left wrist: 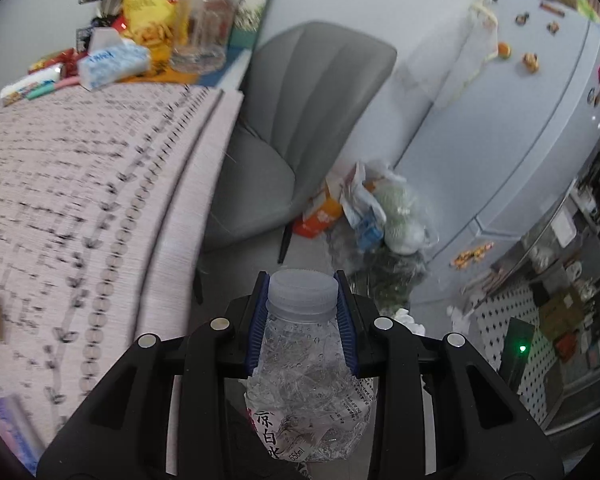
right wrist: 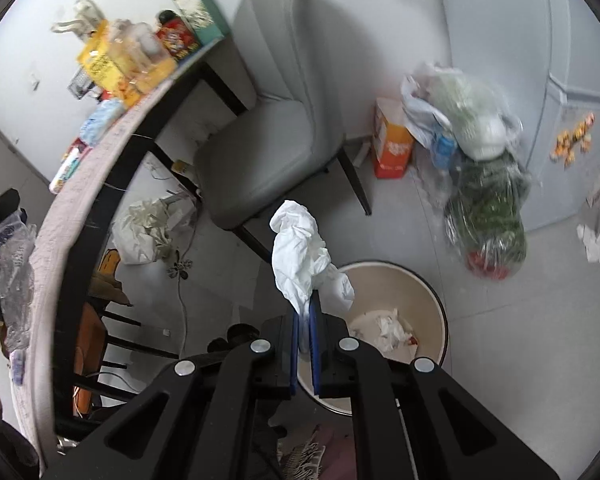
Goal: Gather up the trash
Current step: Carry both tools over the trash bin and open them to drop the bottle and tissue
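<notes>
Two grippers carry trash above a cluttered kitchen floor. Left gripper (left wrist: 303,300) pinches a crumpled clear bottle (left wrist: 306,364) just below its pale cap (left wrist: 303,289), blue pads pressed on both sides of the neck. The bottle's long axis runs along the fingers, cap pointing forward and away from the camera, base toward it. Its torn label reads "凉白水" in black characters, with "556ml" printed at the lower edge. Right gripper (right wrist: 305,320) has its pads pressed together on a wad of white tissue (right wrist: 302,252), which stands up and forward from the fingertips, over the near rim of a beige bin (right wrist: 440,308) that already holds crumpled paper. On the table (left wrist: 80,184), covered with a pink patterned cloth, sit a yellow snack bag (left wrist: 152,4) whose print is too blurred to read, a glass jar (left wrist: 204,28) and a blue-and-white tissue pack (left wrist: 112,62) with unreadable lettering. A grey chair (left wrist: 300,120) stands beside the table; an orange box (right wrist: 392,140) and filled plastic bags (right wrist: 472,120) lie on the floor near it.
</notes>
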A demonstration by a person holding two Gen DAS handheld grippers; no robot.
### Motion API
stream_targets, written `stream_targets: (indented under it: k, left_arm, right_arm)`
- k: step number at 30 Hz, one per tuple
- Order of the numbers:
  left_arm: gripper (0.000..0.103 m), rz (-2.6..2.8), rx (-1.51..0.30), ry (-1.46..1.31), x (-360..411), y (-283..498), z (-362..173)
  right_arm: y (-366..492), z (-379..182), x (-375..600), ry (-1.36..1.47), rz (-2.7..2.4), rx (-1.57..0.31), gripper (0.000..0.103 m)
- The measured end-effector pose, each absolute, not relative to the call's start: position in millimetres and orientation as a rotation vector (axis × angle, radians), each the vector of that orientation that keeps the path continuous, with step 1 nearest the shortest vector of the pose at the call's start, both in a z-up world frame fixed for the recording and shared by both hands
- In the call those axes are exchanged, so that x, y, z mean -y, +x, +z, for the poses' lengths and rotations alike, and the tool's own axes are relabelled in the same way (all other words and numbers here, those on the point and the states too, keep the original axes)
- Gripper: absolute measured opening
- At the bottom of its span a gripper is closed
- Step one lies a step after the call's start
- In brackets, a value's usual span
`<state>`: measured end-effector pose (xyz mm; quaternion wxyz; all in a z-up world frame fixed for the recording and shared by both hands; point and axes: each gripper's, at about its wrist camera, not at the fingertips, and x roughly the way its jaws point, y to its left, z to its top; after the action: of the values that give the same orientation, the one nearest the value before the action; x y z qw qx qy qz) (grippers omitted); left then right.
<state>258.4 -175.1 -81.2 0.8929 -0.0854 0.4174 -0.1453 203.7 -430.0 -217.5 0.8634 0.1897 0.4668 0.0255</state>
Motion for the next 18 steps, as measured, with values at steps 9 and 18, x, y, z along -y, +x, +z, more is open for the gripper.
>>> stream_targets:
  k: [9, 18]
  left_arm:
    - [0.032, -0.347, -0.975, -0.139, 232.0, 280.3, -129.5]
    - [0.032, -0.391, -1.068, -0.103, 280.9, 291.1, -176.8]
  right_arm:
    - [214.9, -274.1, 465.5, 0.499, 0.037, -1.022, 0.047]
    - [191.7, -280.1, 499.8, 0.556, 0.008, -1.027, 0.052]
